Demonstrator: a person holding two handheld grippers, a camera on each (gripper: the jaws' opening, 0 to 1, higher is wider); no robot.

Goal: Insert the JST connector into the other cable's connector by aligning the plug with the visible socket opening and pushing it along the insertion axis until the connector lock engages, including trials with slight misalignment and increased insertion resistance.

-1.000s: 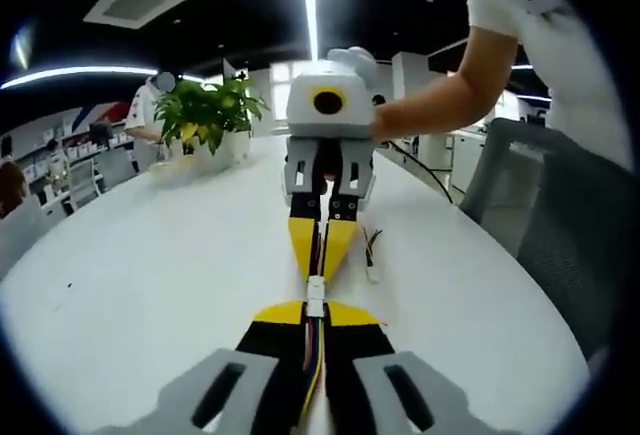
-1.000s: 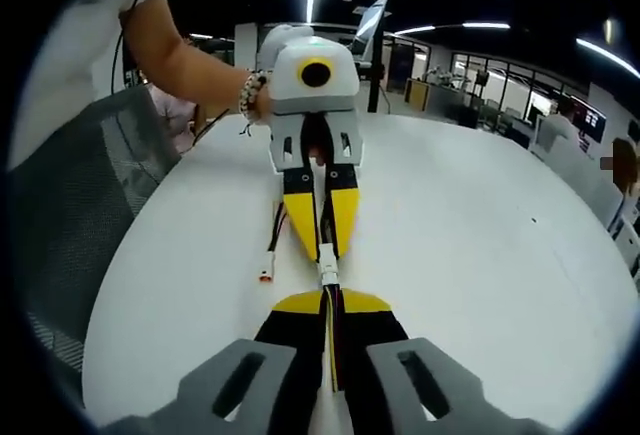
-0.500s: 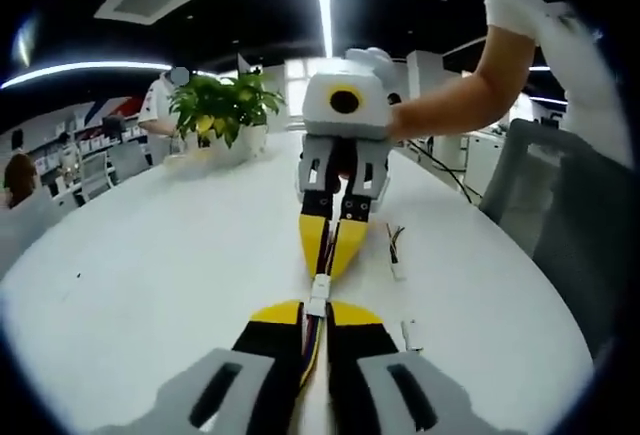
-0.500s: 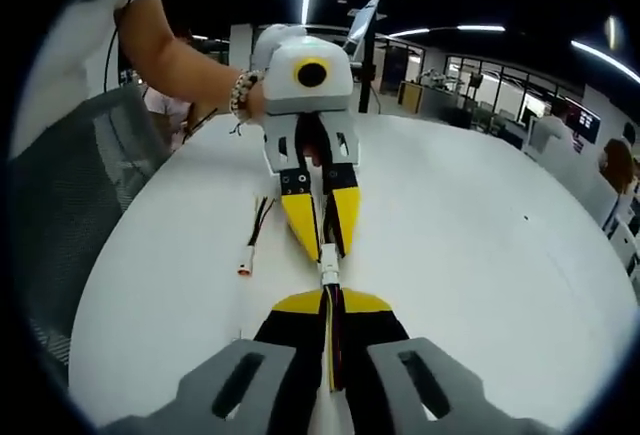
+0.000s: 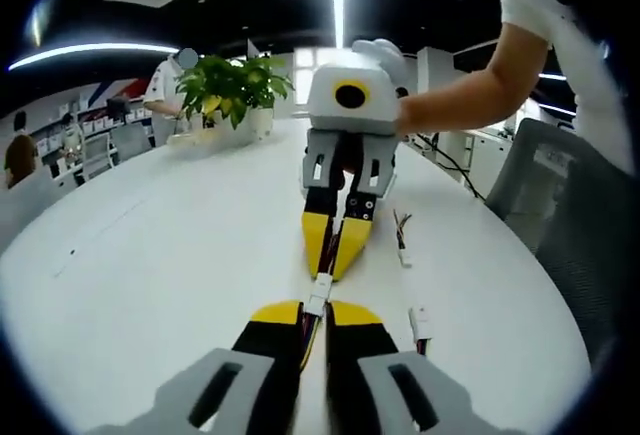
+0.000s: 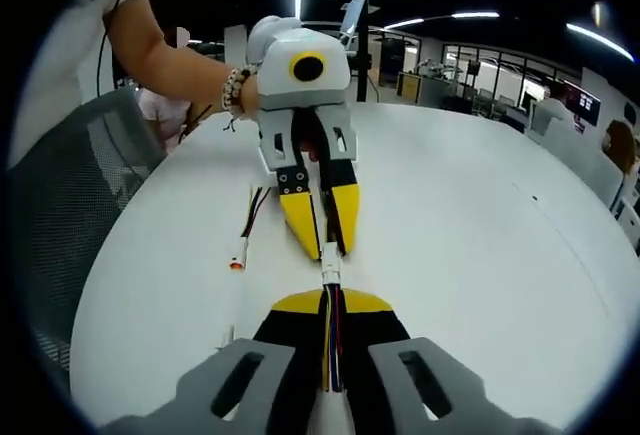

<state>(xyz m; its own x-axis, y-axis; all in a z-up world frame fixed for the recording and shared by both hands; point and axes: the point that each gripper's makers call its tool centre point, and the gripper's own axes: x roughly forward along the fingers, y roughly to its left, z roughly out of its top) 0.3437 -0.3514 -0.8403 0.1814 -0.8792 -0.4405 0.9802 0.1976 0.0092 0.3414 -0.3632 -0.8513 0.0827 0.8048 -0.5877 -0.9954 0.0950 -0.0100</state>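
Facing across a white office table (image 5: 150, 255), both grippers (image 5: 316, 307) (image 6: 331, 295) clamped on joined JST connectors (image 5: 318, 295)

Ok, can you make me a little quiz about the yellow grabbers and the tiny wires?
1. True or false: the left gripper and the right gripper point at each other, tip to tip.
2. What sits between their tips? A) a pencil B) the white joined connectors C) a spoon
3. Fill the gap: in the left gripper view, a leafy green ____ stands at the far end of the white table.

Key
1. True. Each is shut on its own cable.
2. B. Whether the lock has clicked in, I can't tell.
3. plant. Spare loose cables also lie on the table beside the grippers.
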